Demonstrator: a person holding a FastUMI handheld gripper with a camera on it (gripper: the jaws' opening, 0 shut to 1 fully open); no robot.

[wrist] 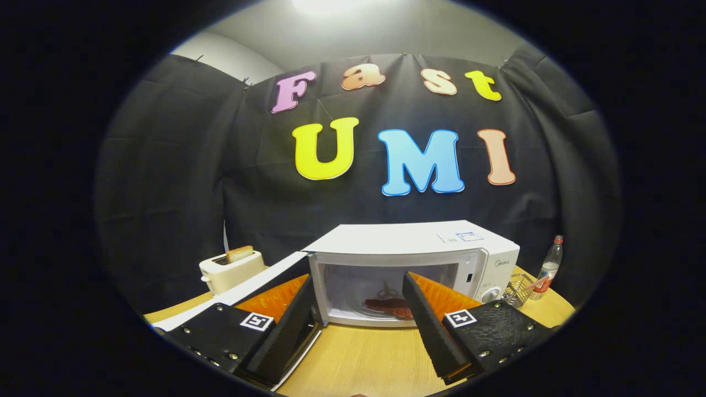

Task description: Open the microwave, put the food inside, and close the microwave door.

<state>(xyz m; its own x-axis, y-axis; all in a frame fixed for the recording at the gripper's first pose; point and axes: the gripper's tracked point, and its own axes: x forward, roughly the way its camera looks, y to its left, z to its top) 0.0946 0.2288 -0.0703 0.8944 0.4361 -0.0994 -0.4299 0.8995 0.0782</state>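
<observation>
White microwave (413,259) on wooden table (375,358), door (242,292) swung open leftward, reddish food (386,306) inside on the turntable, just beyond the gripper (358,298), fingers spread apart, empty, toaster (231,270) far left

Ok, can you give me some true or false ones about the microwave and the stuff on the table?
1. The microwave door is shut. False: it is swung open to the left.
2. The food is inside the microwave. True.
3. The gripper is squeezing the food. False: its fingers are spread open with nothing between them, in front of the microwave.
4. A slice of bread sticks up out of the toaster. True.
5. The bottle lies on its side. False: it stands upright, right of the microwave, by a wire basket.
</observation>
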